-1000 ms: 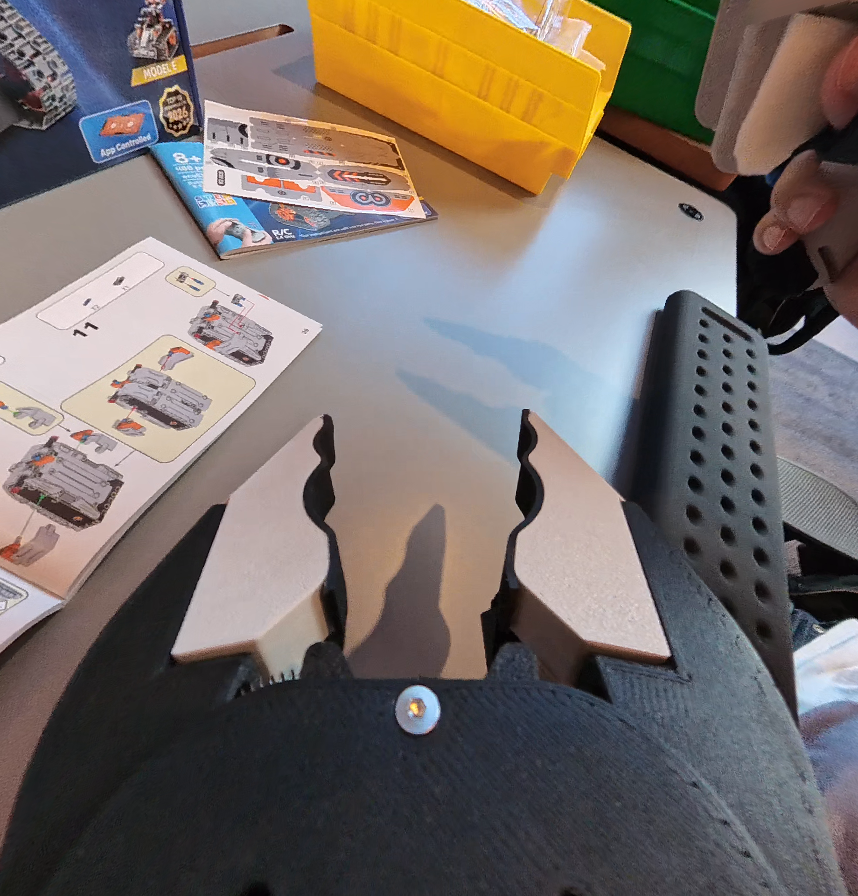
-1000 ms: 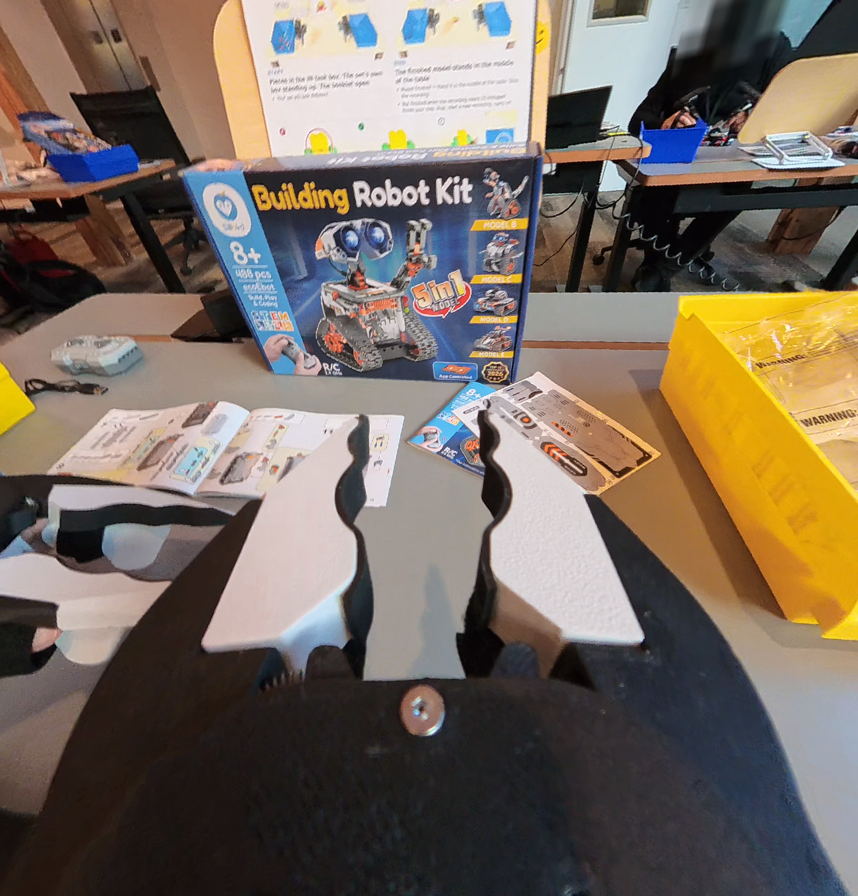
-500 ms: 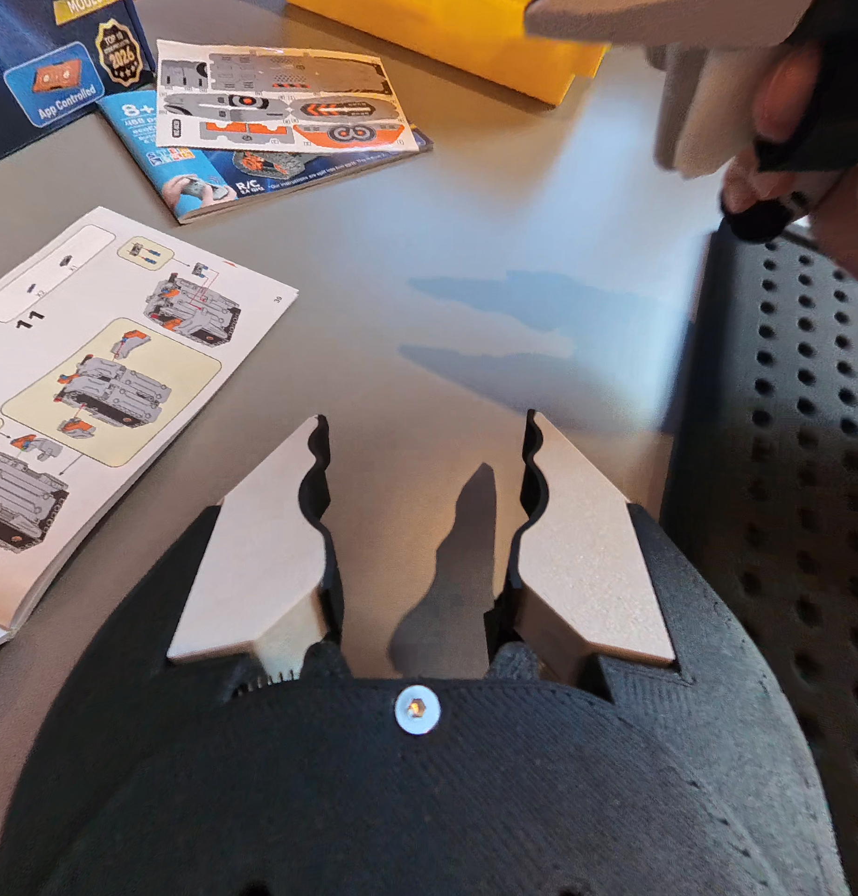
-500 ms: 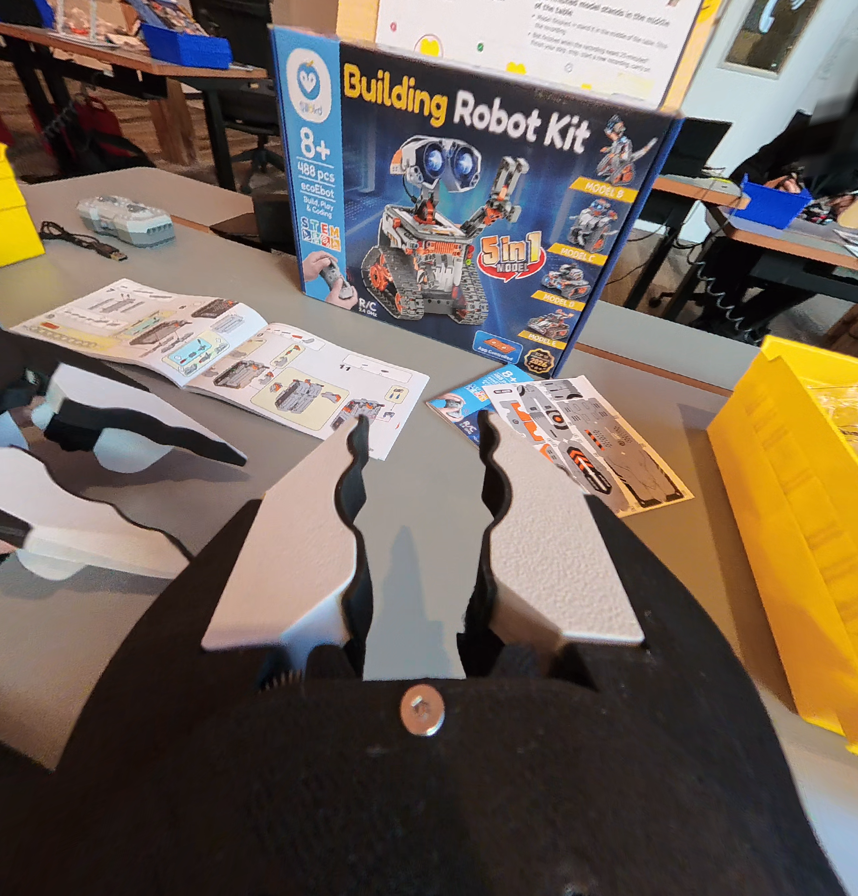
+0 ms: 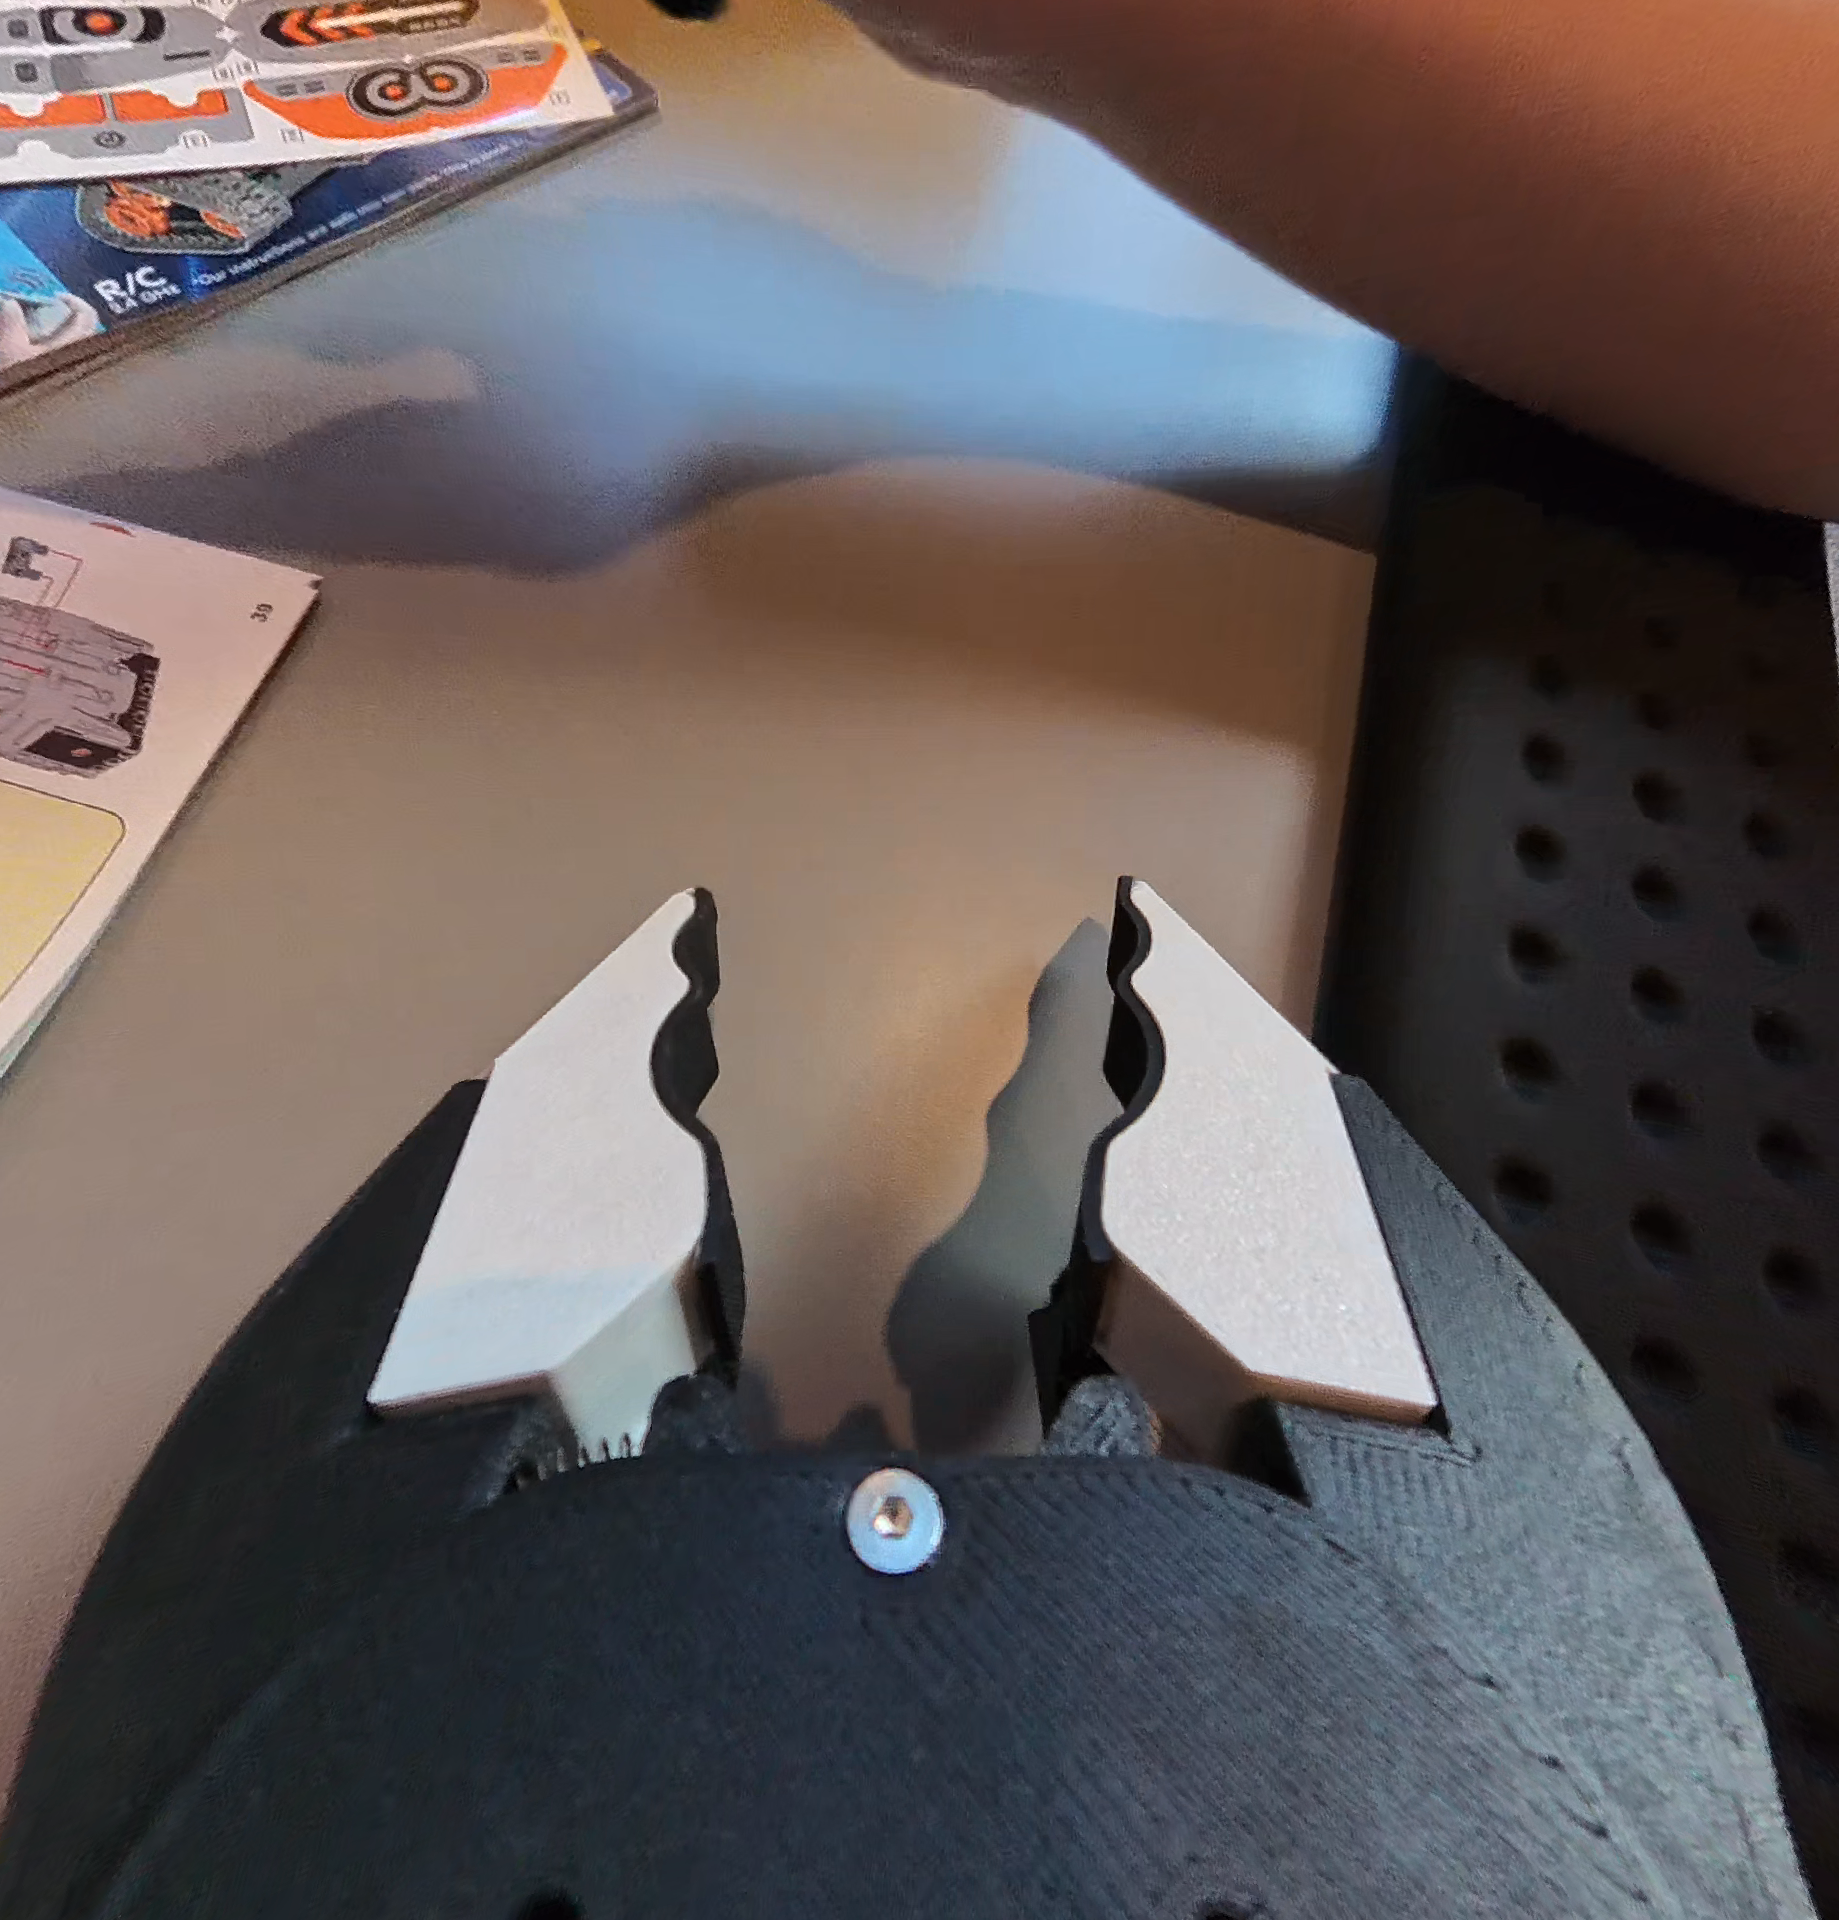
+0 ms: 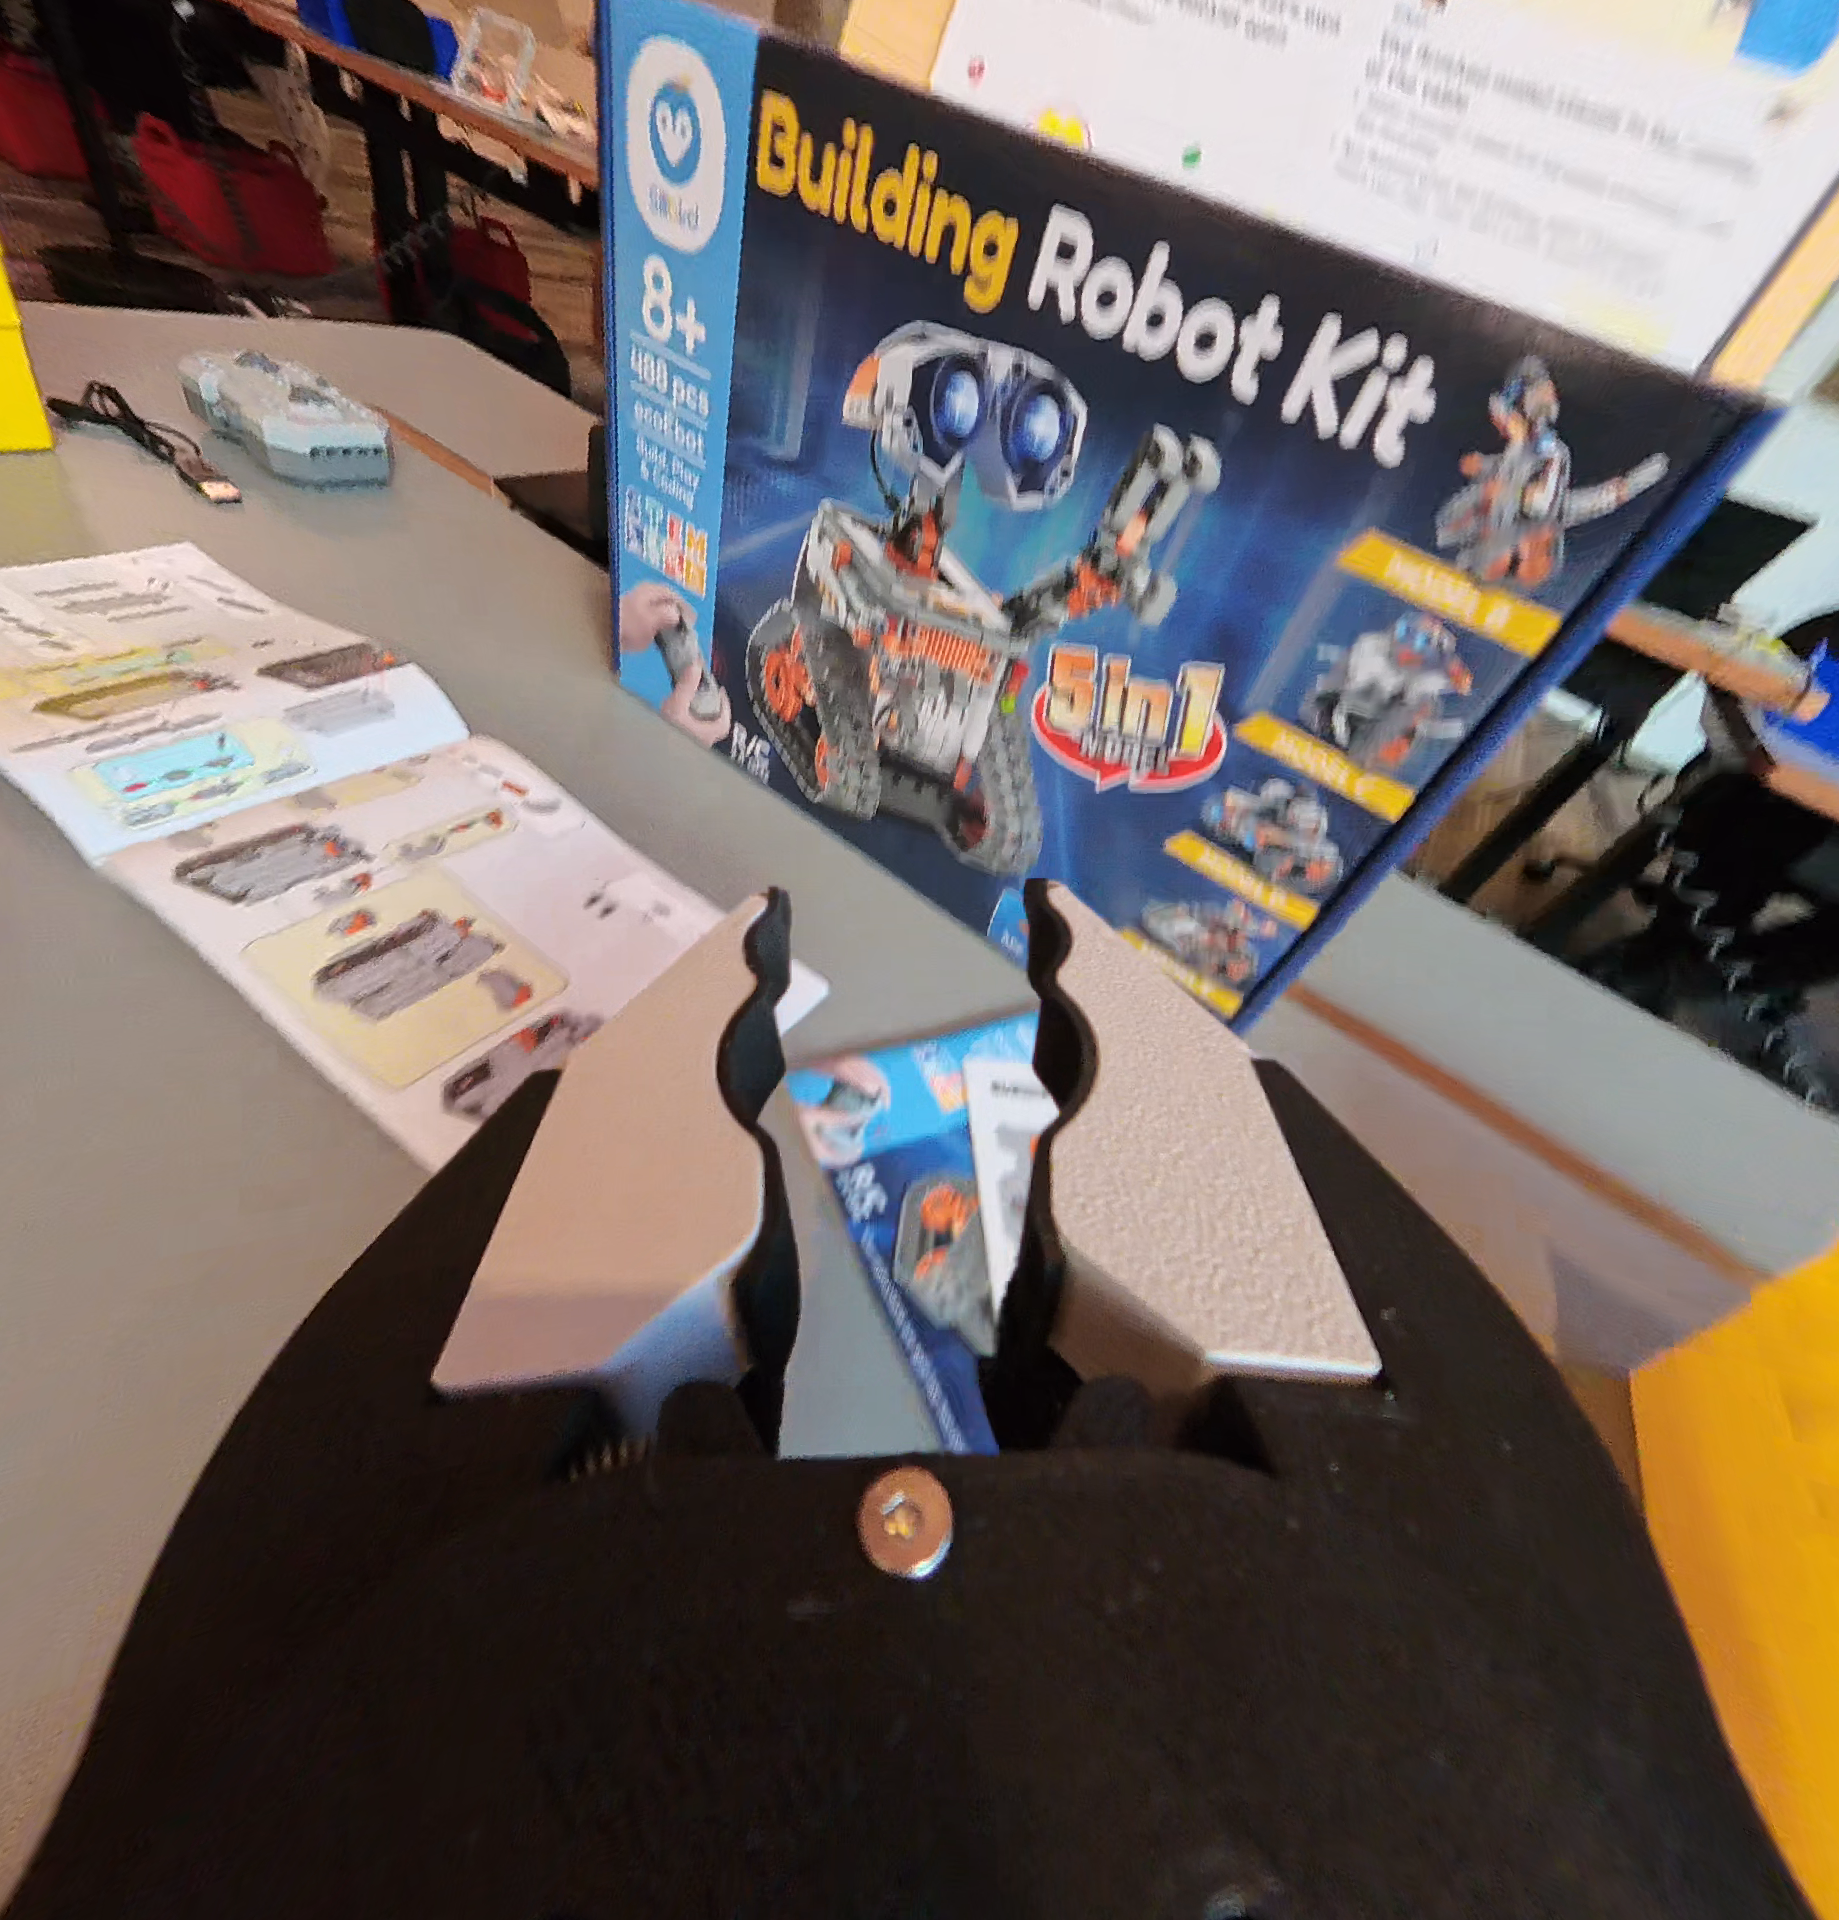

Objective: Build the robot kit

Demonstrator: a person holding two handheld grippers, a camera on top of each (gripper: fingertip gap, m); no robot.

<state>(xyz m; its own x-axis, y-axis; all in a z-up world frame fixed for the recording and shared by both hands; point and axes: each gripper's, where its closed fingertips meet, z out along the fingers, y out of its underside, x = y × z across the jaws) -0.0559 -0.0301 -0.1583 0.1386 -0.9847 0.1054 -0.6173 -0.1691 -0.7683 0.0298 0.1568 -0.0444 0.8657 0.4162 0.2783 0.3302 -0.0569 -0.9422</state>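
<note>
My left gripper (image 5: 913, 891) is open and empty, low over the bare grey table (image 5: 790, 727). A person's forearm (image 5: 1466, 208) crosses above it at the upper right. My right gripper (image 6: 904, 894) is open and empty, held above a blue booklet (image 6: 894, 1143) with a sticker sheet (image 6: 1008, 1153) on it. It points at an upright blue robot kit box (image 6: 1102, 520). An open instruction manual lies left of each gripper, in the left wrist view (image 5: 53, 748) and in the right wrist view (image 6: 302, 831).
A black perforated chair back (image 5: 1642, 987) stands at the table's right edge. The blue booklet (image 5: 219, 239) and sticker sheet (image 5: 250, 83) lie at the far left. A yellow bin (image 6: 1767, 1507) is at the right, a grey controller (image 6: 281, 405) with a cable at the far left.
My left gripper moved forward and lower over the table, and the forearm now passes over it. My right gripper moved forward and left, closer to the box and over the booklet. Both stayed open.
</note>
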